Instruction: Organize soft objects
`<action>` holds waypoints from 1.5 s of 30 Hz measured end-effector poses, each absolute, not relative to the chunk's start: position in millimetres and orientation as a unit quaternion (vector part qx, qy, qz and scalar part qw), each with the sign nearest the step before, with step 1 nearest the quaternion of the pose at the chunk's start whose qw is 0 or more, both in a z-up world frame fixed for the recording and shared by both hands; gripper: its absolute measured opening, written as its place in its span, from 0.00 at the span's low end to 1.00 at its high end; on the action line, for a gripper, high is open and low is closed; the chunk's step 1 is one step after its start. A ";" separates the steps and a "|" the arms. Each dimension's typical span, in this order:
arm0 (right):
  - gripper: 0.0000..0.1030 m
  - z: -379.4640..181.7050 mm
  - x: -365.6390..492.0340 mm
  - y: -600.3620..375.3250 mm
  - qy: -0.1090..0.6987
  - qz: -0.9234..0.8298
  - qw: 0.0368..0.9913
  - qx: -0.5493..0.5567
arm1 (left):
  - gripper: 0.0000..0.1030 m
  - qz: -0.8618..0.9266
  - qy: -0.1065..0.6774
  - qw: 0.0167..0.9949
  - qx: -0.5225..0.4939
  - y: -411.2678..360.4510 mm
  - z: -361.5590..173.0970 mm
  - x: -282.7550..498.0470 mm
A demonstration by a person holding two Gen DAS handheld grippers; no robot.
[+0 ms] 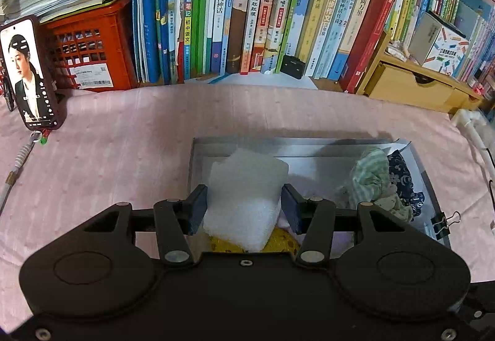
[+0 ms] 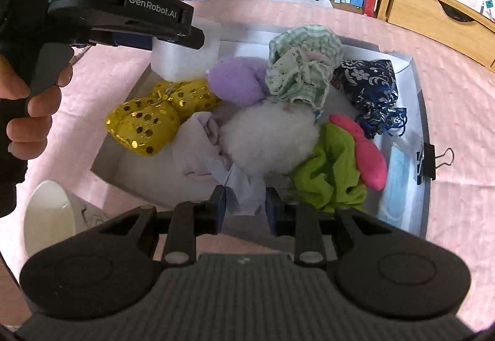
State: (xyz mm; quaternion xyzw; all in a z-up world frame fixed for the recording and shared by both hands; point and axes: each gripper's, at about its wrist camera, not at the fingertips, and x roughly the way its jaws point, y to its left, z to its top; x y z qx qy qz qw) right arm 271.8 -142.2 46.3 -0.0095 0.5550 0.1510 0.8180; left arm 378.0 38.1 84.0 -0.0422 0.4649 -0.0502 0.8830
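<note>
My left gripper (image 1: 244,205) is shut on a white foam block (image 1: 246,186) and holds it over the far left corner of a white box (image 1: 198,155); the block also shows in the right wrist view (image 2: 182,59). The box (image 2: 417,99) holds a gold sequin bow (image 2: 148,118), a purple plush (image 2: 238,81), a green striped cloth (image 2: 303,62), a navy floral pouch (image 2: 368,87), a white fluffy ball (image 2: 272,140), a lime cloth (image 2: 331,174) and a pink piece (image 2: 365,149). My right gripper (image 2: 244,205) stands at the box's near edge, jaws around a pale cloth (image 2: 244,186).
Books (image 1: 247,6) line the back of the pink tabletop (image 1: 108,155). A red crate (image 1: 89,53) and a phone (image 1: 27,75) stand at the left. A wooden drawer unit (image 1: 411,84) is at the right. A white bowl (image 2: 52,214) sits left of the box. A binder clip (image 2: 430,161) grips its right wall.
</note>
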 end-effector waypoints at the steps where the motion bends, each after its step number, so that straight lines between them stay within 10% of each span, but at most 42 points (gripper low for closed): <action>1: 0.33 45.5 272.5 -141.7 0.555 0.150 0.818 -0.011 | 0.48 -0.049 0.465 0.883 -0.042 38.3 83.1 378.8; 45: 0.79 132.4 186.4 -171.1 0.402 0.116 0.906 -0.058 | 0.82 -0.126 0.354 0.926 0.023 -3.5 167.5 223.1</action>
